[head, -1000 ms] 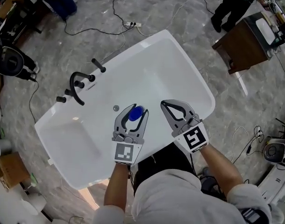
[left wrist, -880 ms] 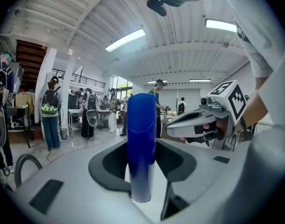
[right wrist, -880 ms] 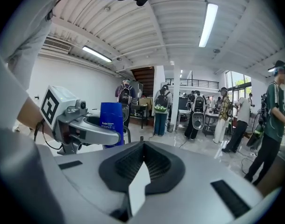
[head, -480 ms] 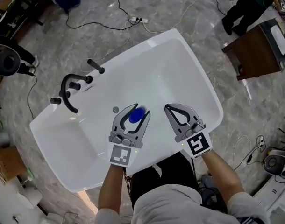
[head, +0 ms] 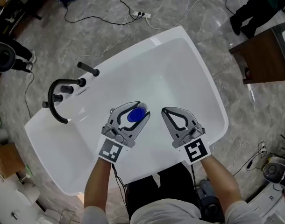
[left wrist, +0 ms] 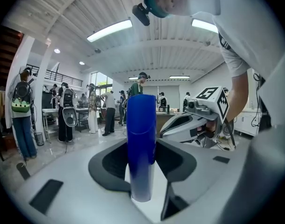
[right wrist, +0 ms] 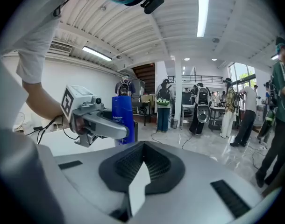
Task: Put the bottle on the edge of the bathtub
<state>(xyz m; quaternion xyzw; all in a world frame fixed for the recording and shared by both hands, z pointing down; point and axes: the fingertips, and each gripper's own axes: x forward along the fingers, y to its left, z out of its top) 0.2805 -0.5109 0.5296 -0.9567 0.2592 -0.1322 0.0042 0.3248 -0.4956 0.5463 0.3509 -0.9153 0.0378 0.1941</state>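
The left tongs (head: 140,112) are pinching the blue bottle (head: 135,115), one jaw on either side of its body, and in the left gripper view the bottle stands upright between them. The right tongs (head: 164,110) are pressed together with nothing between the tips. Both pairs are held out over the white bathtub (head: 147,162), side by side and close together without touching, reaching in from its near long edge, where the person stands. The bottle hangs over the inside of the bathtub, roughly midway along its length and nearer the person's edge than the far one; it sits on no part of the rim. A black faucet (head: 53,99) with dark handles is mounted on the bathtub's rim at the end to the person's left, well apart from both pairs of tongs. Round the bathtub lies a grey marbled floor (head: 96,36), with black cables trailing across it beyond the far edge and a white power strip (head: 140,15) among them. Off the bathtub's right end stands a brown wooden cabinet (head: 264,62).
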